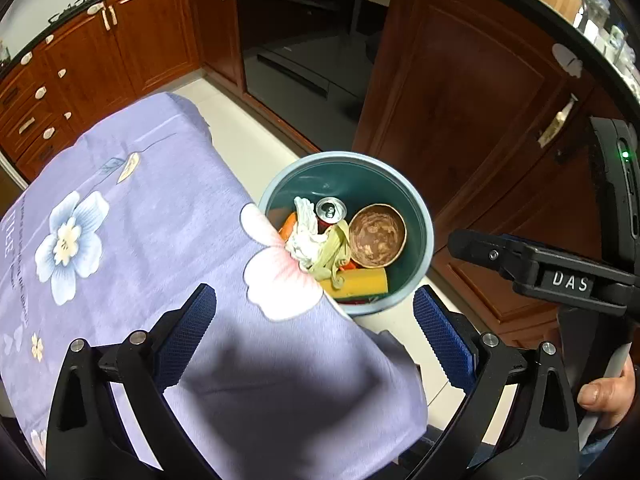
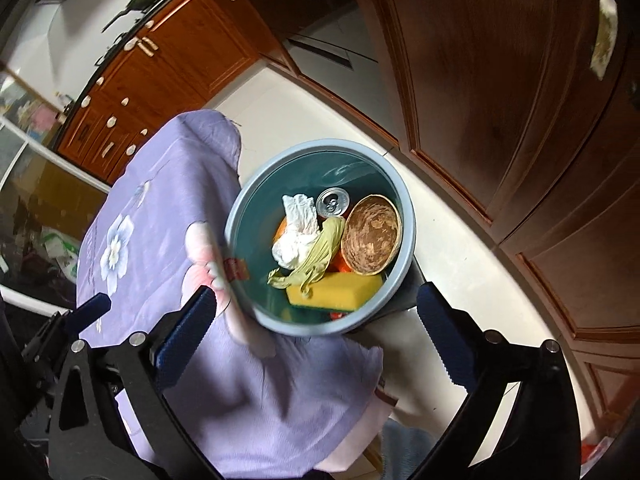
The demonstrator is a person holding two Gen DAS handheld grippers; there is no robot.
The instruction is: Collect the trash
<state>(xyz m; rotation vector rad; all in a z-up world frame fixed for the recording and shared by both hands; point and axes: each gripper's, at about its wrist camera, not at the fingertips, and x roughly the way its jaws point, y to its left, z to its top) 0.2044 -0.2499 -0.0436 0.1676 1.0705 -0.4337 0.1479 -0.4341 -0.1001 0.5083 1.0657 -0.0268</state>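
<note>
Grippers, left (image 1: 316, 332) and right (image 2: 316, 332), both spread empty, point down over round blue-grey plastic trash bin (image 2: 394, 188) beside lilac floral tablecloth (image 1: 140, 220).

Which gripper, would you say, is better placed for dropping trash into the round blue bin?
Right. The right gripper hangs open almost directly above the round blue bin. The left gripper, also open, is over the purple floral tablecloth, whose edge covers part of the bin's rim.

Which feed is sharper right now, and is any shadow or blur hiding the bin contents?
Left wrist: sharp; a shadow darkens the tablecloth near the left gripper, clear of the bin. Right wrist: a blurred item smears across the bin rim; contents remain readable.
</note>
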